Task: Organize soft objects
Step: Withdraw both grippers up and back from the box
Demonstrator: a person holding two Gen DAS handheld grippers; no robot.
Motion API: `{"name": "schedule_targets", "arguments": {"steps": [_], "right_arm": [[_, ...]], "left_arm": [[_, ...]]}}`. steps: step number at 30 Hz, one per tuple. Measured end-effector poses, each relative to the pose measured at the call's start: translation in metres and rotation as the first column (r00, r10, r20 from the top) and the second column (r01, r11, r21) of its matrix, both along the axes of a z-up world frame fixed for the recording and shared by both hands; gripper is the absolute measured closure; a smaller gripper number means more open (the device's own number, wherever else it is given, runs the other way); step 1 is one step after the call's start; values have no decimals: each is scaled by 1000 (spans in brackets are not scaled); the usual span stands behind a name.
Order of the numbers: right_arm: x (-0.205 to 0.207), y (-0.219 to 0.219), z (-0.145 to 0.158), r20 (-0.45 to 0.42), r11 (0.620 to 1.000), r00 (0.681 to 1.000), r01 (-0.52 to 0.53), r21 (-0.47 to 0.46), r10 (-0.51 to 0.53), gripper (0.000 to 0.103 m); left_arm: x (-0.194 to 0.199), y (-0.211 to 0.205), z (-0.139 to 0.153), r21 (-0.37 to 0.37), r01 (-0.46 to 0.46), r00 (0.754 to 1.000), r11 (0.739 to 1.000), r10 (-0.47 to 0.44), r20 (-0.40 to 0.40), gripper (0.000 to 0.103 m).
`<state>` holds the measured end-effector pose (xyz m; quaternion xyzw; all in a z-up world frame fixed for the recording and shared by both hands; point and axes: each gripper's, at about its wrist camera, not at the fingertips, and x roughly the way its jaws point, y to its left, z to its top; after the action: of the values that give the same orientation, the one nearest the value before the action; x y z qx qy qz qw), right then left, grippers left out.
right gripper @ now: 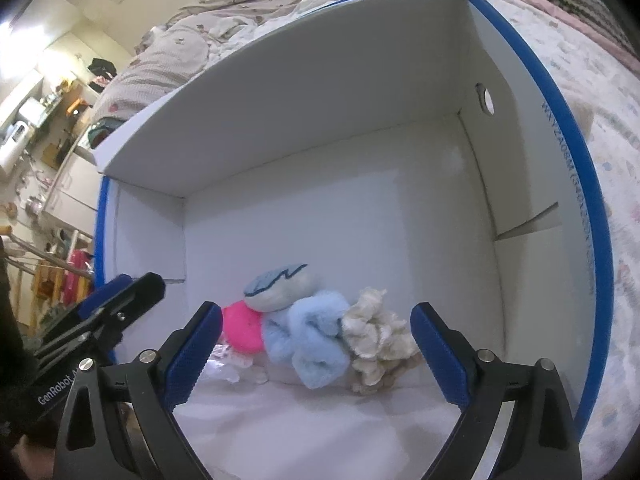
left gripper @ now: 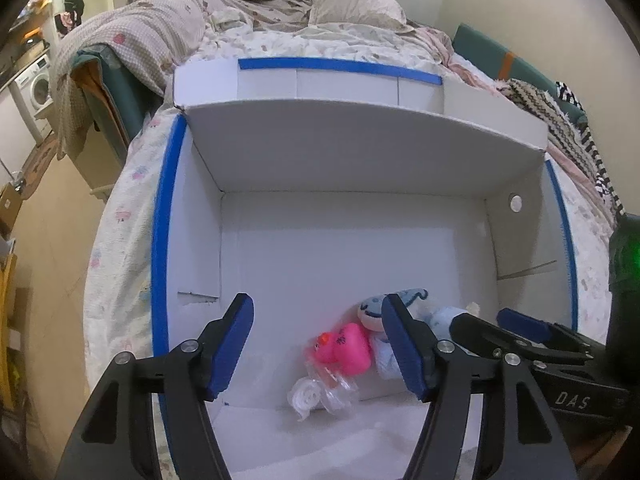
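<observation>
A white cardboard box (left gripper: 340, 160) with blue tape on its rims lies open on a bed; it also shows in the right wrist view (right gripper: 360, 92). Inside, near the front, lie a pink rubber duck (left gripper: 344, 346), a blue-faced plush doll (left gripper: 370, 312), a light blue fluffy cloth (right gripper: 310, 340), a cream fluffy cloth (right gripper: 376, 336) and clear plastic wrapping (left gripper: 316, 394). The pink duck (right gripper: 240, 330) and plush (right gripper: 280, 286) show in the right wrist view too. My left gripper (left gripper: 318, 346) is open and empty above the toys. My right gripper (right gripper: 316, 354) is open and empty over the cloths.
The bed (left gripper: 120, 216) has a patterned sheet, rumpled blankets (left gripper: 160, 28) and a pillow (left gripper: 356, 4) behind the box. A knitted striped throw (left gripper: 560, 120) lies on the right. A washing machine (left gripper: 38, 84) stands at far left.
</observation>
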<state>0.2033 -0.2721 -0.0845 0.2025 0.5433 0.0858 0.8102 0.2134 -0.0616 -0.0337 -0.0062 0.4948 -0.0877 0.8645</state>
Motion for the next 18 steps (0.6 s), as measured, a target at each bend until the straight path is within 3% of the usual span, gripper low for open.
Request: {"name": "schedule_targets", "arguments": {"steps": [18], "right_arm": [[-44, 6, 22, 37, 999, 999, -3, -38, 4, 2]], "left_arm": [[-61, 27, 24, 28, -32, 996, 999, 30, 82, 39]]}}
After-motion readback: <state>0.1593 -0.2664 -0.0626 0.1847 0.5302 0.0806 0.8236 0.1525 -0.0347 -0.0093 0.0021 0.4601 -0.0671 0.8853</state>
